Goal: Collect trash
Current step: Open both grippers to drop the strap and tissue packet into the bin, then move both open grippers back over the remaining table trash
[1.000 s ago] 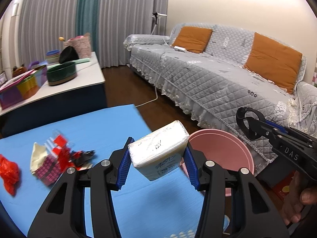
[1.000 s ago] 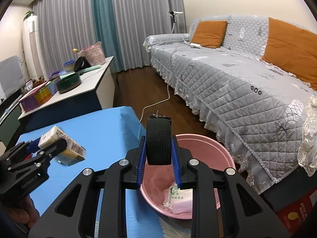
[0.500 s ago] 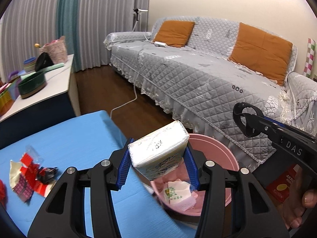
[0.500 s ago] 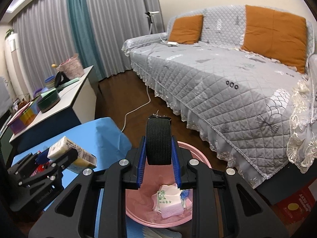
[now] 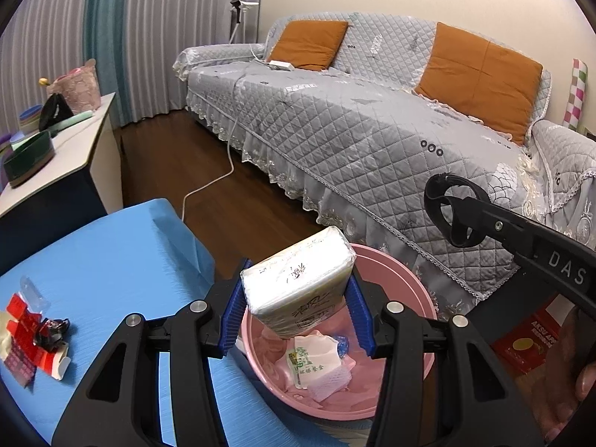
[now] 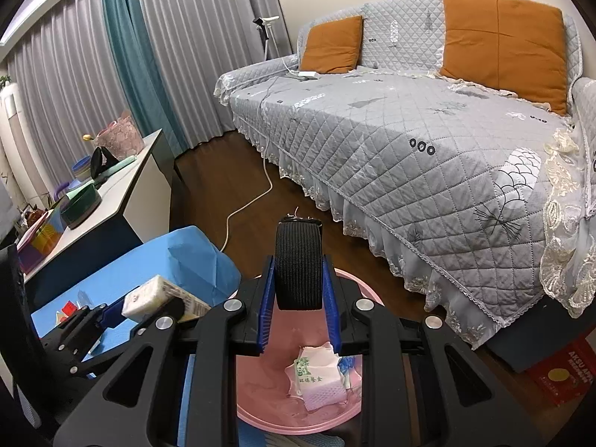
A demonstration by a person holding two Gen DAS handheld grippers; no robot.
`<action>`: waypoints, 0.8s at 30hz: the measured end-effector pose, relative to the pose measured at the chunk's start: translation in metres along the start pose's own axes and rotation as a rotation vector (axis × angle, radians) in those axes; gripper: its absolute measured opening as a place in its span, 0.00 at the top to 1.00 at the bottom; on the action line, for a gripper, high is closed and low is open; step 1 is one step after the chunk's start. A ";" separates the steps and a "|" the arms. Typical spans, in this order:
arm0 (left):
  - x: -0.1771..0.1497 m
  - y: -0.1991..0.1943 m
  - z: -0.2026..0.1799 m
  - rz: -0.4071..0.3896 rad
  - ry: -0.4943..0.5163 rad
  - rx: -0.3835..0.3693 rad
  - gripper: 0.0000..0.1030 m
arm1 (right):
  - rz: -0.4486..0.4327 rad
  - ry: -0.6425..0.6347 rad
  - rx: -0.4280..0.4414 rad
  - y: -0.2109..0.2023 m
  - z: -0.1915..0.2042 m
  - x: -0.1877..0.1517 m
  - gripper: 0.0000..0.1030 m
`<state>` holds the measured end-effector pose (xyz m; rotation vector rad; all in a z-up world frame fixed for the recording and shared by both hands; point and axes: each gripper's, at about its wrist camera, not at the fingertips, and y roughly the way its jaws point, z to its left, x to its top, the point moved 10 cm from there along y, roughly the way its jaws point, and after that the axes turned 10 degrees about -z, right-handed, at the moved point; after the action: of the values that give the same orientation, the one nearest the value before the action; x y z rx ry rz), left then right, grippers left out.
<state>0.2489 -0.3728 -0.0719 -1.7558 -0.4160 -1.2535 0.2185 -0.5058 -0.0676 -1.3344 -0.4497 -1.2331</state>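
My left gripper (image 5: 296,303) is shut on a white tissue pack (image 5: 298,279), held tilted above the left part of the pink basin (image 5: 406,283). My right gripper (image 6: 298,309) is shut on a black elastic band roll (image 6: 298,264), hanging over the pink basin (image 6: 283,421). Inside the basin lie a white napkin packet (image 6: 316,380) and pink paper. In the right wrist view the left gripper (image 6: 149,309) with the tissue pack (image 6: 160,294) shows at the left. More red and white wrappers (image 5: 33,339) lie on the blue table (image 5: 111,260).
A grey quilted sofa (image 5: 372,130) with orange cushions fills the right. A white cable (image 5: 216,175) runs over the dark wood floor. A white side table (image 5: 63,152) with bowls and a basket stands at the left. A red box (image 5: 529,339) lies on the floor.
Both grippers have swung to the right, from over the blue table to over the pink basin. The tissue pack and the black roll stay gripped.
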 end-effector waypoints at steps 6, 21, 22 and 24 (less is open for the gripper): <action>-0.013 0.013 -0.003 0.081 -0.009 -0.035 0.47 | 0.007 -0.005 -0.029 0.003 -0.003 0.000 0.57; -0.001 -0.039 0.049 0.009 -0.049 0.038 0.46 | -0.029 0.045 -0.015 -0.002 0.005 0.009 0.49; 0.001 -0.046 0.056 0.000 -0.055 0.051 0.46 | -0.030 0.046 -0.012 -0.003 0.007 0.010 0.49; 0.003 -0.057 0.066 -0.012 -0.065 0.069 0.46 | -0.031 0.040 -0.003 -0.004 0.013 0.009 0.49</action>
<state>0.2478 -0.2888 -0.0467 -1.7408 -0.5020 -1.1793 0.2234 -0.4968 -0.0545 -1.3074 -0.4418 -1.2846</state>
